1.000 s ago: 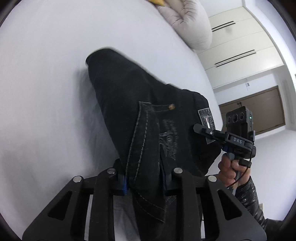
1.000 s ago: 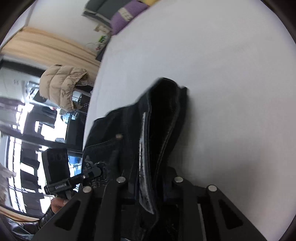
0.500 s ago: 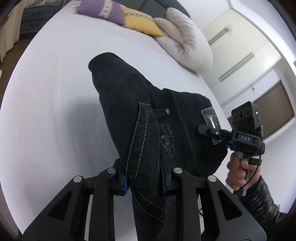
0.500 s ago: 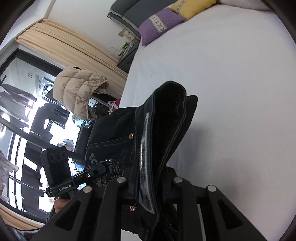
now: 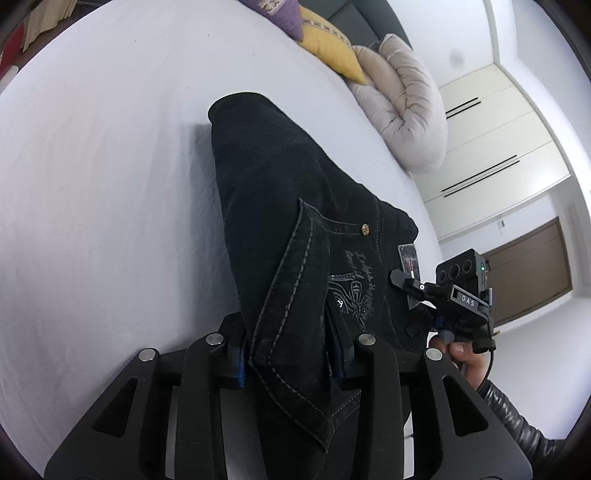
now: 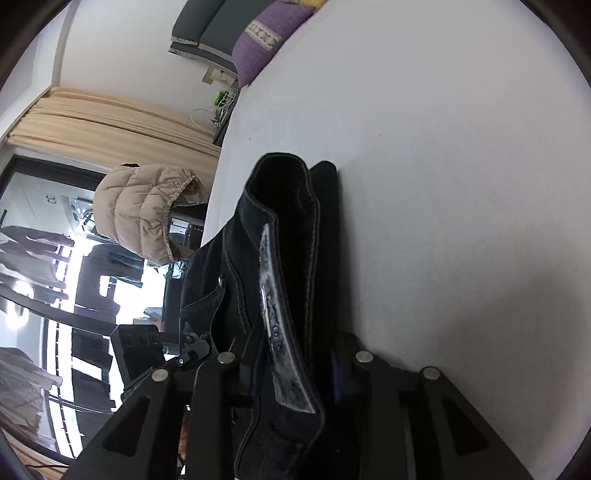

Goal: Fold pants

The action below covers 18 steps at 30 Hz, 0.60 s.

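Black jeans (image 5: 288, 236) with grey stitching and an embroidered back pocket hang between my two grippers above a white bed (image 5: 92, 184). My left gripper (image 5: 291, 354) is shut on the waistband edge beside the pocket. My right gripper (image 6: 291, 365) is shut on the other waistband corner, where the leather patch (image 6: 275, 317) shows. The right gripper also shows in the left wrist view (image 5: 410, 284), held by a hand. The left gripper shows at the lower left of the right wrist view (image 6: 184, 354). The jeans' far folded end (image 6: 284, 173) reaches toward the sheet.
A purple pillow (image 5: 277, 11), a yellow pillow (image 5: 328, 51) and a rolled beige duvet (image 5: 406, 110) lie at the head of the bed. A tan puffer jacket (image 6: 144, 210) hangs beyond the bed's edge. Wardrobe doors (image 5: 491, 147) stand at the right.
Both grippers have tilted and lifted, so the view now reaches the pillows and headboard. The jeans stay gripped at both waistband corners and hang more stretched out.
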Motion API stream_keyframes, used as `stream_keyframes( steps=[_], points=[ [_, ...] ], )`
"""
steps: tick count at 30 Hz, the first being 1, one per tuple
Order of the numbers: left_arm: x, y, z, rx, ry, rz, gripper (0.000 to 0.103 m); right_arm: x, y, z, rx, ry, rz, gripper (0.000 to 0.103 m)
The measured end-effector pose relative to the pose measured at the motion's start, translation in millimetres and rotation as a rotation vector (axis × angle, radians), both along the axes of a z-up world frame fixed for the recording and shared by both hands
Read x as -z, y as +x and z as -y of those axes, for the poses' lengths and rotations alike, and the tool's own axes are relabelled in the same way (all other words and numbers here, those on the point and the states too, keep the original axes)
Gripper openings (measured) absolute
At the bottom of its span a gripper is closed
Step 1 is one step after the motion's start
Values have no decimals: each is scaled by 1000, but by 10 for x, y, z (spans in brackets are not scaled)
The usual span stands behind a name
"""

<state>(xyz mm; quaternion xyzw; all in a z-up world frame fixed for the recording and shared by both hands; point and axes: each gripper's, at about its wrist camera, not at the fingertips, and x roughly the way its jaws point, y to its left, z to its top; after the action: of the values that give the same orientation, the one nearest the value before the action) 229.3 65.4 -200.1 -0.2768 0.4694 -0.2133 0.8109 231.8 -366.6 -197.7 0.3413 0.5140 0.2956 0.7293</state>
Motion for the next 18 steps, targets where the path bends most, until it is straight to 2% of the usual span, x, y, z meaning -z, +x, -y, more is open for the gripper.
stream_keyframes(
  steps=[1, 2, 3, 4, 5, 6, 7, 8, 9, 14, 16, 17, 18],
  points=[
    [7, -37, -17, -5, 5, 2, 32, -23, -19, 1, 9, -4, -2, 34],
    [-5, -88, -39, -17, 14, 3, 38, -52, -40, 10, 19, -10, -6, 38],
    [-48, -149, -52, -36, 26, 12, 49, -103, -56, 16, 39, -24, -9, 42],
    [-101, -222, -53, -54, 36, 27, 57, -147, -96, 47, 53, -31, -2, 54],
    [-176, -292, -74, -77, 50, 49, 70, -206, -170, 88, 74, -40, 14, 66],
    [-302, -411, -99, -107, 71, 85, 78, -275, -269, 154, 107, -59, 35, 70],
    [-383, -501, -98, -127, 90, 111, 80, -307, -334, 220, 131, -78, 46, 73],
    [-478, -588, -82, -147, 125, 135, 86, -369, -435, 278, 155, -100, 57, 73],
    [-619, -735, -30, -174, 191, 171, 93, -431, -543, 338, 174, -116, 70, 73],
    [-1225, -1397, 272, -281, 433, 353, 98, -908, -1074, 499, 259, -229, 197, 74],
    [-1558, -1742, 465, -321, 520, 462, 98, -1226, -1361, 489, 289, -313, 299, 75],
    [-1676, -1867, 508, -333, 559, 499, 102, -1351, -1454, 472, 300, -342, 342, 77],
    [-1834, -2028, 601, -364, 639, 543, 103, -1499, -1577, 449, 314, -374, 396, 79]
  ],
)
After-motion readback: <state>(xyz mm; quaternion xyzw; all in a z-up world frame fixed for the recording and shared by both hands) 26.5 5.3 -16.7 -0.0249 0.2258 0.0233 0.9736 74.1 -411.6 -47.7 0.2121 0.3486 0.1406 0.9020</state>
